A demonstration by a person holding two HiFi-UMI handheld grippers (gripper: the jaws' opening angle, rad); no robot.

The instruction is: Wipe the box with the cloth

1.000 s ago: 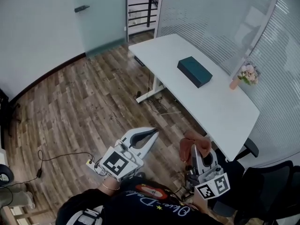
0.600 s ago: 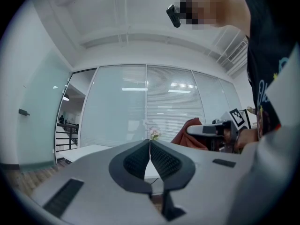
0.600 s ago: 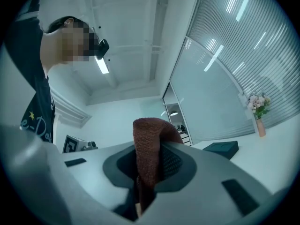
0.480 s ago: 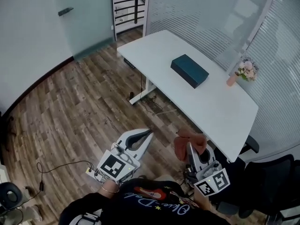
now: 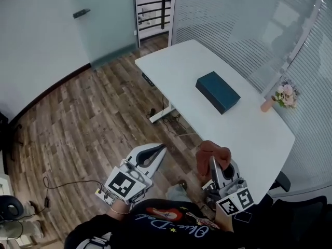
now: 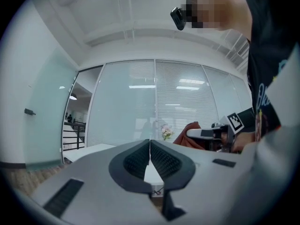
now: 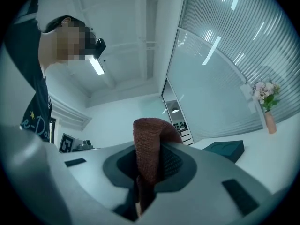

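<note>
- While the right gripper (image 5: 211, 161) is clenched on the cloth (image 5: 211, 150), a rust-red fold stands up out of its jaws and the rest hangs below them; the right gripper view shows the fabric pinched between the pads.
- The left gripper (image 5: 158, 151) has its jaws pressed together with nothing between them. It is held over the floor (image 5: 93, 113), beside the right one and at about the same height.
- The box (image 5: 218, 91), dark teal and flat, lies on the white tabletop (image 5: 249, 134), well apart from both grippers. A small vase of flowers (image 5: 282, 95) stands near it at the far edge.
- Judging by this, the step in hand is the approach: the cloth is secured but wiping has not begun, since cloth and box are nowhere near touching.
- The next move calls for carrying the right gripper forward over the tabletop edge and lowering it until the cloth's free fold lies on the box lid. The left gripper may be needed to steady the box so it does not slide under the strokes.
- Compared with half a second ago, the grip on the cloth is unchanged and both grippers keep their pose. The box and tabletop sit a little lower and further right in the head view, which suggests the person is turning or stepping toward them.
</note>
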